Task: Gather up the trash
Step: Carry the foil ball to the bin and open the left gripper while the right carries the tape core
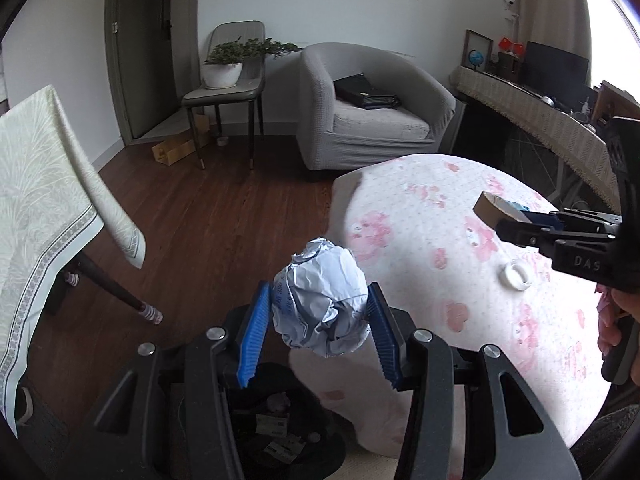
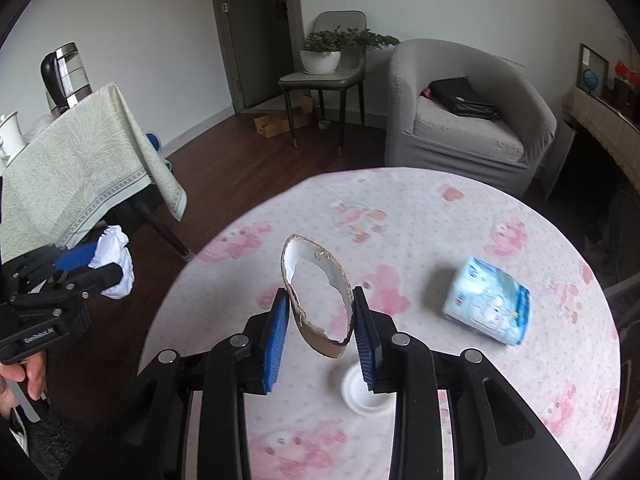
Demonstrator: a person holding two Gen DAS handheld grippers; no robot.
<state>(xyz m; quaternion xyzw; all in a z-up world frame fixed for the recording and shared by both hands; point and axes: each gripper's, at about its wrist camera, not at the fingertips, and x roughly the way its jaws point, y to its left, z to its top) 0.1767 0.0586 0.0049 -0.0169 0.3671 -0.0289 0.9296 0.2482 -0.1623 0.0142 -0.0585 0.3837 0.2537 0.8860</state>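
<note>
Left gripper (image 1: pixel 318 328): blue fingers (image 1: pixel 253 340) clamped on a crumpled paper ball (image 1: pixel 320 304), held in the air off the table's left edge, above a black bin (image 1: pixel 280 440) with scraps inside. Right gripper (image 2: pixel 320 330): fingers (image 2: pixel 275 336) pinching a torn cardboard ring (image 2: pixel 308 320), squashed oval, lifted over the round table (image 2: pixel 440 208) with its pink-patterned cloth. Just beneath the ring sits a small white lid (image 2: pixel 366 394). To the right lies a blue tissue pack (image 2: pixel 486 300), well apart from the ring. Beyond the table, a grey armchair (image 2: pixel 464 120) holds a black bag (image 2: pixel 460 98); a chair (image 2: pixel 324 76) carries a potted plant (image 2: pixel 326 50).
</note>
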